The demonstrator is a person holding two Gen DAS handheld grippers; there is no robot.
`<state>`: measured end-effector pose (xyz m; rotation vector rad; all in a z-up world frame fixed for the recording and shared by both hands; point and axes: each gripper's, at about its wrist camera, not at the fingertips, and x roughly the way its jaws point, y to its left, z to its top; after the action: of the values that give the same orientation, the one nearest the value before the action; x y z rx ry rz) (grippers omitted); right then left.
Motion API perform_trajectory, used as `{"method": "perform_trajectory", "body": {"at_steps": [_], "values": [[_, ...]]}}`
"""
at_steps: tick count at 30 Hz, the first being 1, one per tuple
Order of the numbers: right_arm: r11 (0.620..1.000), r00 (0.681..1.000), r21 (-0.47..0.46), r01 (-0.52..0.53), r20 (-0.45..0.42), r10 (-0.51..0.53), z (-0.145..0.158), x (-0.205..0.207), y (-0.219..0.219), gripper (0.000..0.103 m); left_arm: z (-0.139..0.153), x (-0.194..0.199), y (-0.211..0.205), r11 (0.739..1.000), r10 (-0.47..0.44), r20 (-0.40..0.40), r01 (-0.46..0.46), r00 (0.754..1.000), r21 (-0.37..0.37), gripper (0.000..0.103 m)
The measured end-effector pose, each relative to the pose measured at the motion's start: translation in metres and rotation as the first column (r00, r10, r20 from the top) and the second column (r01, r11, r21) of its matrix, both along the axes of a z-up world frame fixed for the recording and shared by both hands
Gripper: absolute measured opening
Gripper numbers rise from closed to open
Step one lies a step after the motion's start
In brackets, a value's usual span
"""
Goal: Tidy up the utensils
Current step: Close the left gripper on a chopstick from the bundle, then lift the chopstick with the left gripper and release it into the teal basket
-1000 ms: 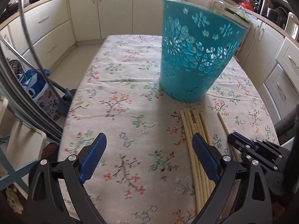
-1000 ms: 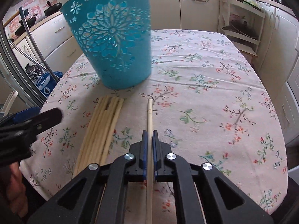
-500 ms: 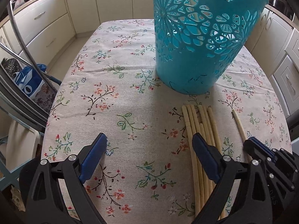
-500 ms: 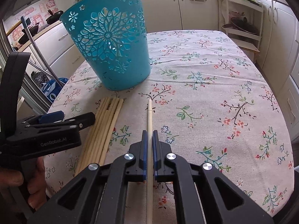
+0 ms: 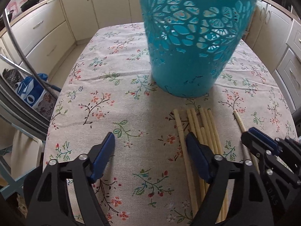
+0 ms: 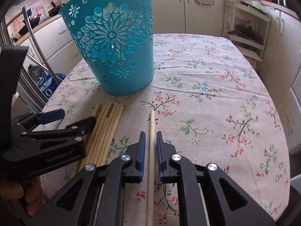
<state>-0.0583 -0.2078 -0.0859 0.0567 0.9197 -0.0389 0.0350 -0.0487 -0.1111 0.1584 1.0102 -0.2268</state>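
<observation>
A teal cut-out basket stands upright on the flowered tablecloth. A bundle of pale chopsticks lies flat in front of it. My left gripper is open, low over the cloth, its right finger over the bundle's left side. A single chopstick lies on the cloth to the right of the bundle. My right gripper straddles it with the jaws slightly apart, a gap on each side of the stick.
The table drops off on the left toward a blue bag and metal rails. Cream cabinets surround the table. An open shelf unit stands at the back right.
My right gripper's jaws have opened off the single chopstick, which now lies loose between them. My left gripper has moved forward toward the basket and over the bundle.
</observation>
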Motion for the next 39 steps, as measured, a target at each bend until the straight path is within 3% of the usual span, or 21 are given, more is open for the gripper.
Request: {"method": "perform_trajectory", "body": {"at_steps": [3, 6, 9, 12, 14, 16, 20, 22, 26, 27, 28, 35, 39], "values": [[1.0, 1.0, -0.012, 0.028, -0.003, -0.028, 0.0, 0.004, -0.002, 0.006, 0.002, -0.004, -0.008, 0.998, -0.057, 0.024, 0.058, 0.998, -0.014, 0.046], [0.993, 0.994, 0.038, 0.11, 0.003, -0.11, 0.002, 0.007, -0.015, 0.006, 0.003, -0.006, -0.014, 0.985, -0.161, 0.044, 0.163, 0.986, -0.05, 0.02], [0.983, 0.987, 0.093, 0.157, 0.007, -0.159, 0.004, 0.007, -0.024, 0.006, 0.003, -0.001, -0.009, 0.981, -0.178, 0.032, 0.18, 0.983, -0.075, 0.009], [0.988, 0.993, 0.098, 0.119, -0.007, -0.119, 0.006, 0.006, -0.024, 0.007, 0.003, 0.006, -0.001, 0.976, -0.193, 0.001, 0.192, 0.981, -0.104, 0.007], [0.993, 0.996, 0.079, 0.09, -0.014, -0.09, 0.007, 0.006, -0.02, 0.017, 0.003, 0.007, 0.0, 0.975, -0.199, -0.012, 0.196, 0.98, -0.105, 0.008], [0.996, 0.998, 0.059, 0.063, -0.024, -0.062, 0.005, 0.006, -0.019, 0.02, 0.004, 0.008, 0.002, 0.974, -0.204, -0.027, 0.2, 0.979, -0.105, 0.008], [0.999, 0.999, 0.026, 0.032, -0.037, -0.031, 0.006, 0.007, -0.013, 0.016, 0.004, 0.009, 0.003, 0.979, -0.181, -0.059, 0.173, 0.982, -0.111, 0.01], [0.999, 0.999, 0.03, 0.025, -0.045, -0.024, 0.005, 0.008, -0.016, 0.013, 0.006, 0.009, 0.004, 0.981, -0.162, -0.082, 0.151, 0.983, -0.125, 0.022], [0.999, 0.999, 0.032, 0.027, -0.045, -0.025, 0.004, 0.007, -0.018, 0.007, 0.004, 0.003, -0.004, 0.985, -0.167, -0.052, 0.164, 0.985, -0.06, 0.023], [0.998, 0.998, 0.046, 0.031, -0.047, -0.029, 0.004, 0.007, -0.02, 0.007, 0.003, 0.002, -0.006, 0.985, -0.17, -0.042, 0.168, 0.985, -0.042, 0.018], [0.998, 0.998, 0.058, 0.035, -0.049, -0.032, 0.004, 0.007, -0.023, 0.007, 0.003, 0.001, -0.008, 0.983, -0.182, -0.035, 0.181, 0.983, -0.043, 0.006], [0.993, 0.998, 0.1, 0.06, -0.02, -0.058, 0.001, -0.005, -0.028, 0.006, 0.015, -0.004, 0.006, 0.973, -0.185, -0.04, 0.177, 0.982, -0.151, 0.005], [0.991, 0.998, 0.118, 0.064, 0.015, -0.067, -0.001, -0.007, -0.032, 0.006, 0.05, -0.018, 0.029, 0.945, -0.2, 0.025, 0.199, 0.98, -0.26, 0.005]]}}
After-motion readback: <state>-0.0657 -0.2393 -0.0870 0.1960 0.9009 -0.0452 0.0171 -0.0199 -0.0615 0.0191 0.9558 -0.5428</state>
